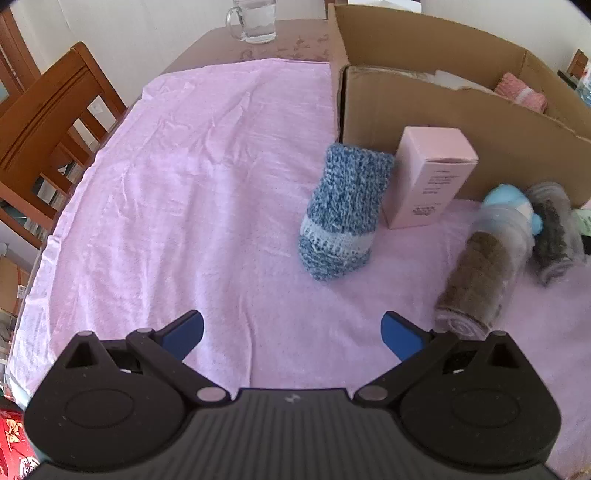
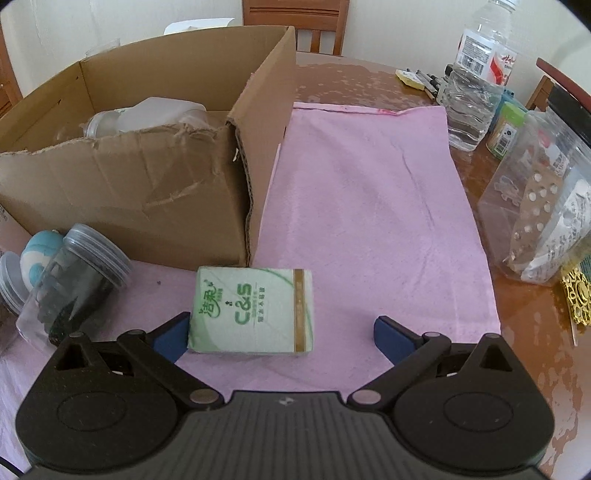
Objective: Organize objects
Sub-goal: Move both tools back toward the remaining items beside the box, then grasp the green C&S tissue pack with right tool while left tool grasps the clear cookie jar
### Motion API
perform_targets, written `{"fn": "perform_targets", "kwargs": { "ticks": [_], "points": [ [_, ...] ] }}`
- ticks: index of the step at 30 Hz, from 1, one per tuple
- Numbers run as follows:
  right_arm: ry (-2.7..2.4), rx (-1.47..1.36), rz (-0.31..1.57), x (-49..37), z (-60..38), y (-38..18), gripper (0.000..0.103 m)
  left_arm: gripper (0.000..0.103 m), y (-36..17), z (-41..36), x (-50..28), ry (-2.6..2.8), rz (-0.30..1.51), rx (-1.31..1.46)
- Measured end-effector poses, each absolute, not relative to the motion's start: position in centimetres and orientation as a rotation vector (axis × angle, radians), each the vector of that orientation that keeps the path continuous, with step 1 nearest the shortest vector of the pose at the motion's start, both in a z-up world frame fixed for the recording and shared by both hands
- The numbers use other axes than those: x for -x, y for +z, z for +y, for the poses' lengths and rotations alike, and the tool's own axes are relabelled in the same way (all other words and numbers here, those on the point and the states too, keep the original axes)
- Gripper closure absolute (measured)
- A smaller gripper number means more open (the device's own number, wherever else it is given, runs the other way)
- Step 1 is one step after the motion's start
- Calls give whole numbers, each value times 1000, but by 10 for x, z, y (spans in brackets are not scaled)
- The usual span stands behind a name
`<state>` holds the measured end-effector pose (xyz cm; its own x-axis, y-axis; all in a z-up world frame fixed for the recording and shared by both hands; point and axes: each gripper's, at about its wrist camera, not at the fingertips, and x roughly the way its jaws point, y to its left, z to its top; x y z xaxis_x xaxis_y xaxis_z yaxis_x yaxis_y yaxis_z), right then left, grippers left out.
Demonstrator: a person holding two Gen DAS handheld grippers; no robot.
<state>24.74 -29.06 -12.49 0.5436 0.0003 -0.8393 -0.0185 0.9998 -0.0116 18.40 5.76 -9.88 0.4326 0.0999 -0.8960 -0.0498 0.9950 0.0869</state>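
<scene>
My left gripper (image 1: 291, 332) is open and empty above the pink cloth (image 1: 184, 184). Ahead to its right lie a blue knitted sock (image 1: 343, 210), a pink carton (image 1: 430, 177), two clear jars (image 1: 484, 273) on their sides and a light blue toy (image 1: 511, 201), all in front of the cardboard box (image 1: 443, 122). My right gripper (image 2: 282, 334) is open, with a green tissue pack (image 2: 253, 312) lying on the cloth between its fingers, close to the left finger (image 2: 171, 336). A dark-filled jar (image 2: 77, 280) lies to the left.
A glass mug (image 1: 255, 18) stands at the table's far edge, a wooden chair (image 1: 48, 122) at the left. In the right wrist view, water bottles (image 2: 472, 99), a clear plastic tub (image 2: 546, 206) and pens (image 2: 424, 79) crowd the table's right side. The box holds white containers (image 2: 147, 114).
</scene>
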Motion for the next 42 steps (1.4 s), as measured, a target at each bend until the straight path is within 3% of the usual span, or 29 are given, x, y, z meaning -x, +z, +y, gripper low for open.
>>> {"fn": "perform_targets", "kwargs": {
  "ticks": [7, 11, 23, 35, 42],
  "points": [
    [42, 33, 983, -247, -294, -126, 0, 1, -72, 36, -169, -46, 1056, -41],
    [63, 41, 979, -248, -295, -125, 0, 1, -83, 13, -175, -134, 1067, -30],
    [114, 67, 988, -247, -298, -124, 0, 1, -97, 36, -180, 58, 1086, 61],
    [181, 100, 963, -245, -300, -125, 0, 1, -83, -20, -202, 113, 1060, 284],
    [212, 115, 940, -243, -302, -125, 0, 1, -89, -32, -225, 253, 1025, 264]
  ]
}}
